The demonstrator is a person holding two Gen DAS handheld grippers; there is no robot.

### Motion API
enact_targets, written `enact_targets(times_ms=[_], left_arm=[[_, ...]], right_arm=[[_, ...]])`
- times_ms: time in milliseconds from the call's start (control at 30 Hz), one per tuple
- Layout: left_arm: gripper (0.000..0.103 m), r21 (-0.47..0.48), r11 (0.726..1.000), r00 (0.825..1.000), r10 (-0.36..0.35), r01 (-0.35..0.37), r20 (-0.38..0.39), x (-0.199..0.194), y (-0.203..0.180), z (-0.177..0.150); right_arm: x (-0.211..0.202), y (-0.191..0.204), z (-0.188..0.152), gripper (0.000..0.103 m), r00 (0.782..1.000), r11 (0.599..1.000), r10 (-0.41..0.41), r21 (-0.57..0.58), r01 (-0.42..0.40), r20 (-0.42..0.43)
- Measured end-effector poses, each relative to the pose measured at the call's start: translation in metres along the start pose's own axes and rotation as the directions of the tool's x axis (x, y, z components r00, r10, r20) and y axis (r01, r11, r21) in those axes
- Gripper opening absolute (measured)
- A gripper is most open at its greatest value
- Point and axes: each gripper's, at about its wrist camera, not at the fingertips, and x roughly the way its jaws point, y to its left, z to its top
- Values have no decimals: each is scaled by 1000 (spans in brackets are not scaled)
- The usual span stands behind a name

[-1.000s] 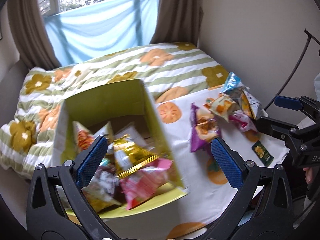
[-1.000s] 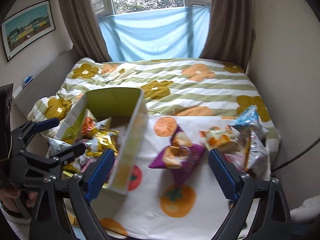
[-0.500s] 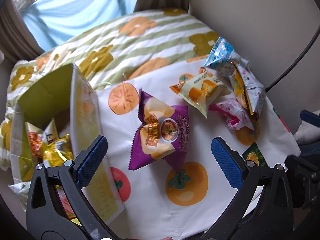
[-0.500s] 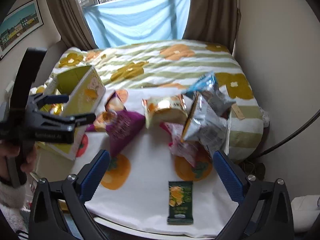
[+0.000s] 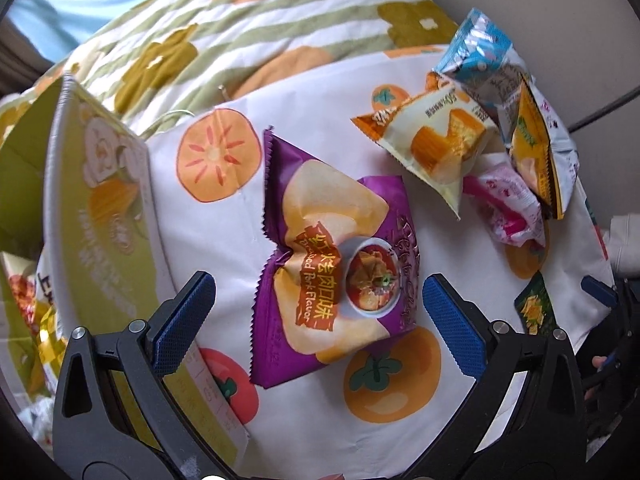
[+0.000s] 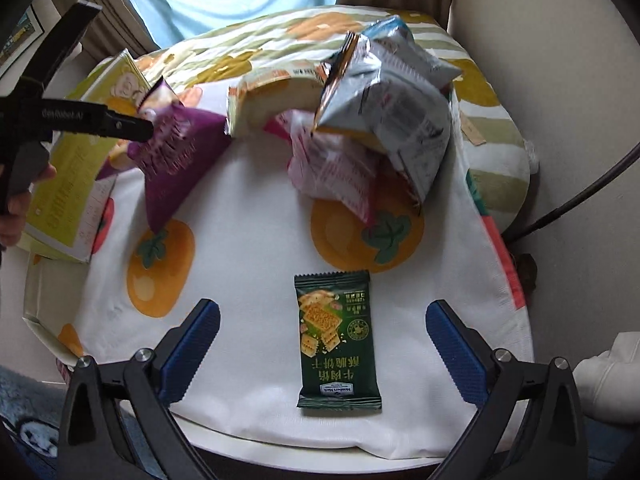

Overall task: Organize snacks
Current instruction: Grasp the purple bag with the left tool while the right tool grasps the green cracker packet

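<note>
A purple chip bag [image 5: 332, 272] lies on the white cloth with orange fruit prints [image 5: 304, 408]. My left gripper [image 5: 316, 320] hangs open straight above it, one blue pad on each side, not touching. A small dark green cracker packet [image 6: 336, 340] lies flat near the cloth's front edge, and my right gripper [image 6: 324, 352] stands open wide around it, pads apart from it. The green cardboard box [image 5: 100, 232] with snacks inside stands at the left. The purple bag [image 6: 176, 156] and the left gripper's black frame [image 6: 72, 120] also show in the right wrist view.
A heap of bags lies at the back right: a cream cake packet [image 5: 436, 140], a pink packet [image 5: 508, 204], a silver bag [image 6: 392, 120] and a blue one [image 5: 476, 48]. A striped flowered quilt [image 5: 248, 32] covers the bed behind. A wall stands at the right.
Both grippers have sunk and tilted downward. The left one swung right from the box to over the purple bag. The right one moved right to over the green packet, its jaws widening.
</note>
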Motion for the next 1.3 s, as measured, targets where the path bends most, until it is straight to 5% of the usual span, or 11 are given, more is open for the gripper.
enact_targets(times_ms=[367,500,767,1033,1100,1300], left_arm=[[103,40,996,994,-72,75,-80,32,1,8],[86,35,995,992,-88,92,-95,41,-1,9],[73,46,996,995,-71,74,-68,39,-5,8],[72,31,997,996,-67,69,-62,33,-11,0],[72,21,997,996,-69,70,-63,33,-10,-2],[72,-6,998,997,-60,60,-45,23,-10,-11]], right_arm=[[31,-1,-9,101,995,997,-77,-22,76,-66],[37,-1,-11,88,991,993,-107,-51,103,-79],[38,-2,-11,79,989,989,-121,-97,113,-82],[34,3,-20,56,994,990,-94,-114,87,-63],[30,5,-19,43,995,990,-81,-118,74,-61],[27,10,-14,40,995,990,-74,-129,65,-63]])
